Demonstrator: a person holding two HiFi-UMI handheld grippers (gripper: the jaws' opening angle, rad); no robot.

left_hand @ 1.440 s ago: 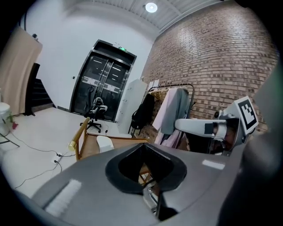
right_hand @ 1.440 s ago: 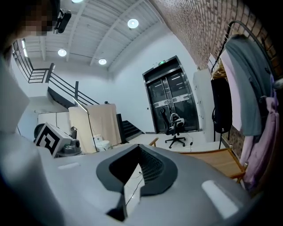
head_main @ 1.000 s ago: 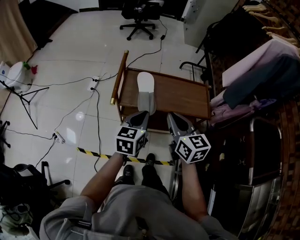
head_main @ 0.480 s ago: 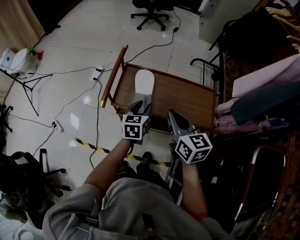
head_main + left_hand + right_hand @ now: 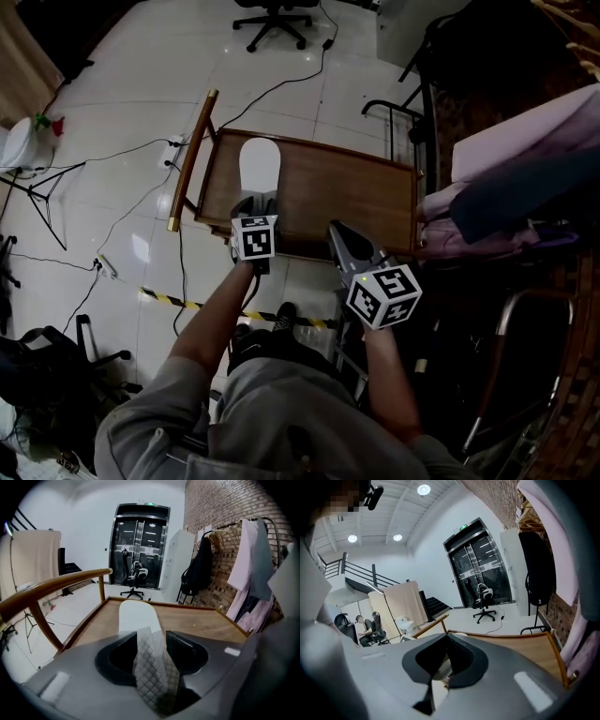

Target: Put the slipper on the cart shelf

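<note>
A white slipper lies flat on the wooden top shelf of the cart, near its left end. My left gripper is at the slipper's near end. In the left gripper view the quilted strap runs between the two jaws, which are opening and stand apart on either side of it. The slipper's smooth sole stretches ahead on the shelf. My right gripper hovers at the shelf's near edge, to the right of the slipper. It is shut with nothing in it.
The cart's wooden handle slants along its left side. Clothes hang on a rack against the brick wall on the right. Cables cross the tiled floor at the left, and yellow-black tape lies near my feet. An office chair stands beyond the cart.
My left gripper has gone down and forward to the shelf with the slipper, and its jaws have spread apart around the strap. The right gripper has barely moved.
</note>
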